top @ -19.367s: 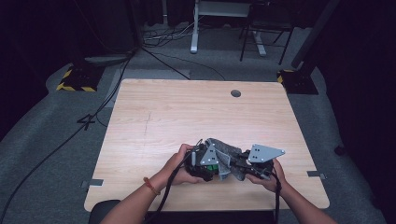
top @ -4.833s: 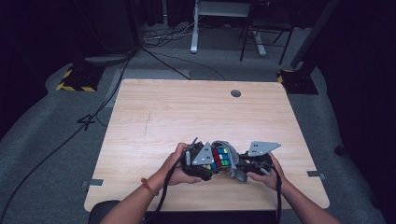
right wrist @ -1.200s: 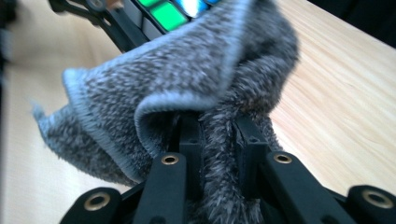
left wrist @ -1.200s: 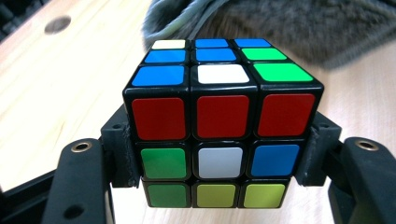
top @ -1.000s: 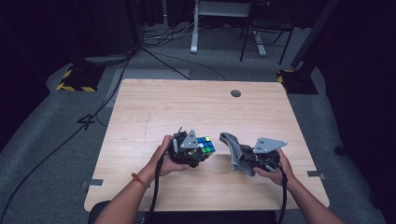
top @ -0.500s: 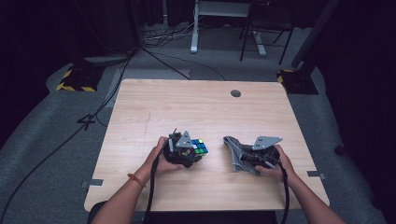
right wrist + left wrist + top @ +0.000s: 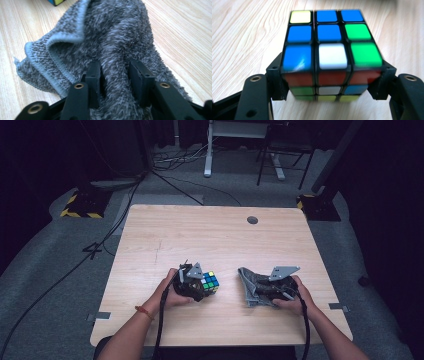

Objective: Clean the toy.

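A scrambled Rubik's cube (image 7: 210, 282) rests on the wooden table (image 7: 210, 235), left of centre near the front. My left gripper (image 7: 201, 288) is shut on it; in the left gripper view both pads press the cube's (image 7: 329, 50) lower sides, with my left gripper (image 7: 330, 78) low at the table. A crumpled grey cloth (image 7: 246, 284) lies to the right of the cube. My right gripper (image 7: 256, 293) has just been opening its jaws. In the right gripper view a fold of the cloth (image 7: 112, 32) still stands loosely between my right gripper's (image 7: 115, 72) pads.
A round cable hole (image 7: 252, 220) sits at the table's far edge. A corner of the cube (image 7: 56, 2) peeks in beyond the cloth. Black cables trail from both grippers along the person's forearms. Desk legs and floor cables stand behind the table.
Both hands have sunk a little toward the table. The right jaws have spread around the cloth, which now slumps on the wood. The cube stays gripped.
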Demonstrator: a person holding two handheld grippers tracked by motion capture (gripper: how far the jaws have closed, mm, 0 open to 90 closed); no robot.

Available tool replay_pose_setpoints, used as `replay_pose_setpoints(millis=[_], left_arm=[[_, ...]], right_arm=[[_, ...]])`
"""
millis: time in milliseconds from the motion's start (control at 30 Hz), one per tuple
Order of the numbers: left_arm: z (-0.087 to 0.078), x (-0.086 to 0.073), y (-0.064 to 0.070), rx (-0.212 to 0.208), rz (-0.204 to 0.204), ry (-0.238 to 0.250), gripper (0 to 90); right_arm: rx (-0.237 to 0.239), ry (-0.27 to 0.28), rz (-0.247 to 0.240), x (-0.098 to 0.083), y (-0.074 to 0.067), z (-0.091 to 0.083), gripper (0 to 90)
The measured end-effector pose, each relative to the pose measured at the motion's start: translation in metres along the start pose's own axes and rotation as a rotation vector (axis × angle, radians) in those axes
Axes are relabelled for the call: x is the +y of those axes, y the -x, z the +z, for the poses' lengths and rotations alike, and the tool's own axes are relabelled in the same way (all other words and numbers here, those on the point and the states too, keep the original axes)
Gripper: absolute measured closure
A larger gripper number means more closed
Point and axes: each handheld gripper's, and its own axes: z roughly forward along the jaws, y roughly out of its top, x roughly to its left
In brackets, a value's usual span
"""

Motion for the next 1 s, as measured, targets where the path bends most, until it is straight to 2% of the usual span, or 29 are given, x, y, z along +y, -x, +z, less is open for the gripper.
replay_pose_setpoints(millis=[333,533,800,867,933,1000], left_arm=[[0.001,-0.001,-0.001,0.008,0.002,-0.013,31.5],[-0.003,0.002,0.002,0.058,0.020,-0.043,25.9],[-0.018,0.004,0.006,0.101,0.026,-0.037,21.8],[-0.021,0.005,0.006,0.101,0.018,-0.024,20.3],[-0.024,0.004,0.008,0.099,0.011,-0.023,18.7],[-0.027,0.003,0.010,0.120,0.022,-0.041,17.9]], right_arm=[[0.024,-0.012,0.014,-0.002,0.000,0.005,56.9],[0.005,-0.011,0.006,0.000,0.001,0.001,46.0],[-0.013,0.014,0.003,0.007,0.000,-0.011,33.2],[-0.022,0.020,-0.003,0.008,0.000,-0.014,31.7],[-0.024,0.002,-0.013,0.009,-0.001,-0.016,31.7],[-0.031,-0.005,-0.024,0.011,-0.002,-0.018,31.9]])
